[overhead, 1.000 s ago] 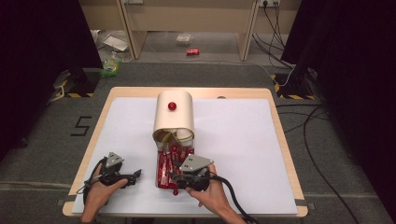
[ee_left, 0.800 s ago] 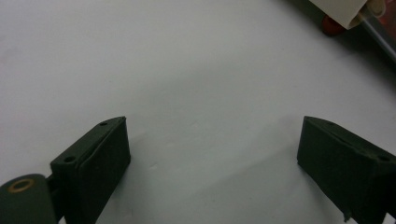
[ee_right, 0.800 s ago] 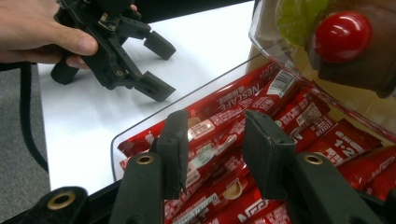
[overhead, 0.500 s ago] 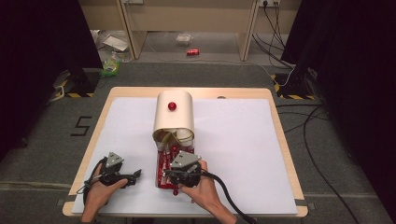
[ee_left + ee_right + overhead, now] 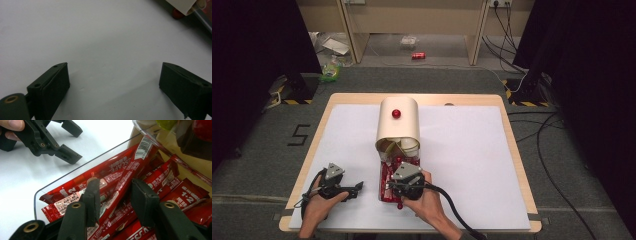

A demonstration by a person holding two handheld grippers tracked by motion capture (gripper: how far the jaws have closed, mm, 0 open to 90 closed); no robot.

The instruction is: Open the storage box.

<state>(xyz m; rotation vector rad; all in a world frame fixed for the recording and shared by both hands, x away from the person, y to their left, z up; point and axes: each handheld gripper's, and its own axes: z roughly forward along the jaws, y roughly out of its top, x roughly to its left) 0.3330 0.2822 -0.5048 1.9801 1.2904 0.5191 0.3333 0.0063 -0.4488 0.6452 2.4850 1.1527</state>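
A clear tray packed with several red sachets lies in front of a cream dispenser box with a red knob. My right gripper is down in the tray. Its jaws stand apart on either side of one slanting sachet, and the pads show no press on it. In the high view the right gripper sits over the sachets, with a hand around it. My left gripper rests on the white table to the tray's left. It is open with nothing between its jaws.
The white table top has free room to the right of the tray and around the left gripper. The dispenser's corner and a red foot lie ahead of the left gripper. Cables and litter lie on the floor beyond.
The right gripper has shifted left and slightly down over the tray of sachets. The left gripper has stayed where it was.
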